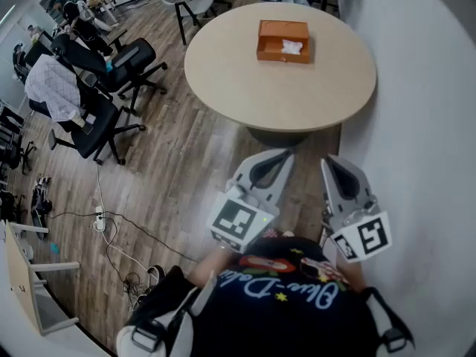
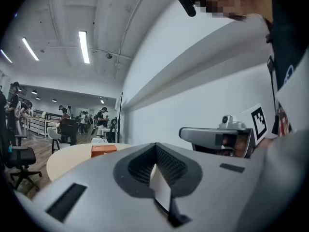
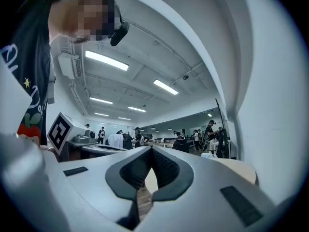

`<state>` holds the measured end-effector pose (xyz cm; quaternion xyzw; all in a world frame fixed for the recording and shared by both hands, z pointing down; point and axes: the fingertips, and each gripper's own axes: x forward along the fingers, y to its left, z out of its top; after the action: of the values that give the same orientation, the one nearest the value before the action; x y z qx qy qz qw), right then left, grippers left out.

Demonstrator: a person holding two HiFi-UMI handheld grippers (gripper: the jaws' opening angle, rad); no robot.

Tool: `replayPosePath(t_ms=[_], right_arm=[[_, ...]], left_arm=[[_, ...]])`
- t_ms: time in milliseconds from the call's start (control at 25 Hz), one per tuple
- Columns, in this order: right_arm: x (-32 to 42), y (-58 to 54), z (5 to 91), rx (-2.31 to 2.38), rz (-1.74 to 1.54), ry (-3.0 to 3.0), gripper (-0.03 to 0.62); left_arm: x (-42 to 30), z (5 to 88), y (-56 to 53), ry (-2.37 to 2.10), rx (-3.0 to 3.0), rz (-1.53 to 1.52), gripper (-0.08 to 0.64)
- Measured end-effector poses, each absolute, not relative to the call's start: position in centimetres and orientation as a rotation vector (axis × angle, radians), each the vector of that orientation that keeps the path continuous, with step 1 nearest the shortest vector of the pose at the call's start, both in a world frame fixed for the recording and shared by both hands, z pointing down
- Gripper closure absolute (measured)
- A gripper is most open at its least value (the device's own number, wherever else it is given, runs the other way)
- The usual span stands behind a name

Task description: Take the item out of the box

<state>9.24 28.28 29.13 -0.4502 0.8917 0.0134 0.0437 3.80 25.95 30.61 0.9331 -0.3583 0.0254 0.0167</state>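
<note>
we see the box point(image 1: 282, 53) and its item point(image 1: 291, 47) at 12 o'clock, long axis 9-to-3; the left hand-held gripper point(image 1: 281, 158), likely nearer, and the right hand-held gripper point(image 1: 331, 162) are closed and empty.

Round tan surface point(image 1: 297, 103) on wood floor point(image 1: 178, 162), close to white wall point(image 1: 424, 125) at rt; black office chairs point(image 1: 130, 58) to its left, one w/ pale checked cloth point(image 1: 50, 86) draped over the back; white chair point(image 1: 190, 2) beyond; power strip point(image 1: 99, 219) & loose cables point(image 1: 141, 233) on floor; bkgd: people point(image 2: 67, 122) standing, ceiling strip lights point(image 2: 84, 46) lit.
</note>
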Motion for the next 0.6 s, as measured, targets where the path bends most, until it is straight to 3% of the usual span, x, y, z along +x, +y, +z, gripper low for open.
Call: replayPosePath(t_ms=[600], right_arm=[[8.4,27.0,28.8,-1.374,0.08,2.72,0.597]], left_arm=[[2.6,30.7,24.9,-1.101,2.901,0.08,0.575]])
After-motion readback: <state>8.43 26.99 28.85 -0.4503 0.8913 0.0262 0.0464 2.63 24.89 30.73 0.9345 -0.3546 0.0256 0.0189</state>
